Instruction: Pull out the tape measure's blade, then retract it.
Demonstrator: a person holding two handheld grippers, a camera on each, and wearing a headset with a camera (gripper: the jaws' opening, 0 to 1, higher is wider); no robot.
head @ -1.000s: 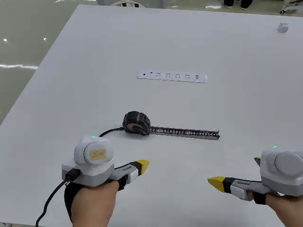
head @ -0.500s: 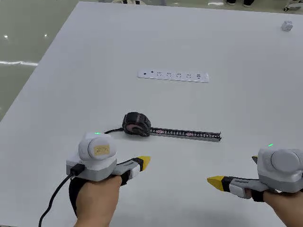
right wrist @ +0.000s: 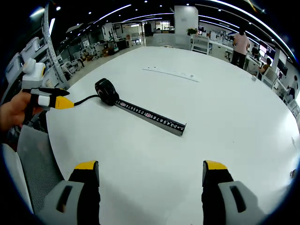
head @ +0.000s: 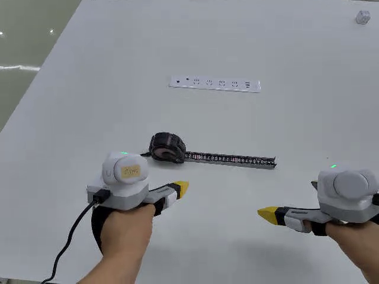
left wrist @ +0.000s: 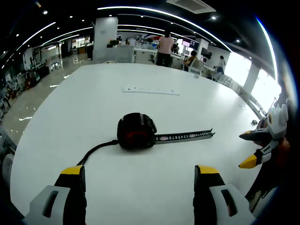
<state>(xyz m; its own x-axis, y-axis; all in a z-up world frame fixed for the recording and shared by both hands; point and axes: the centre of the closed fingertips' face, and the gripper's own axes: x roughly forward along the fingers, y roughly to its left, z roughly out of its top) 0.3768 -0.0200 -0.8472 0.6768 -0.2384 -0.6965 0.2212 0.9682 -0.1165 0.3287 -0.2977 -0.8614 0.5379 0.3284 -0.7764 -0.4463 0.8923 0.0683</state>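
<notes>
A black tape measure (head: 166, 147) (left wrist: 136, 131) (right wrist: 107, 90) lies on the white table (head: 177, 47), its dark blade (head: 230, 159) (left wrist: 184, 136) (right wrist: 151, 116) pulled out to the right and lying flat. A black wrist strap (left wrist: 96, 149) trails from the case. My left gripper (head: 177, 190) (left wrist: 139, 177) hovers open just in front of the case, apart from it. My right gripper (head: 267, 214) (right wrist: 151, 172) is open too, nearer than the blade's free end and to its right, holding nothing.
A white power strip (head: 214, 84) (left wrist: 151, 90) (right wrist: 171, 74) lies farther back on the table. A small grey object (head: 362, 17) sits at the far right corner. A black cable (head: 70, 241) hangs from the left gripper. People stand at distant desks (left wrist: 165, 45).
Both grippers stay about where they were, the left a little forward. The camera has tipped slightly, shifting the whole scene. Tape measure and blade lie unmoved.
</notes>
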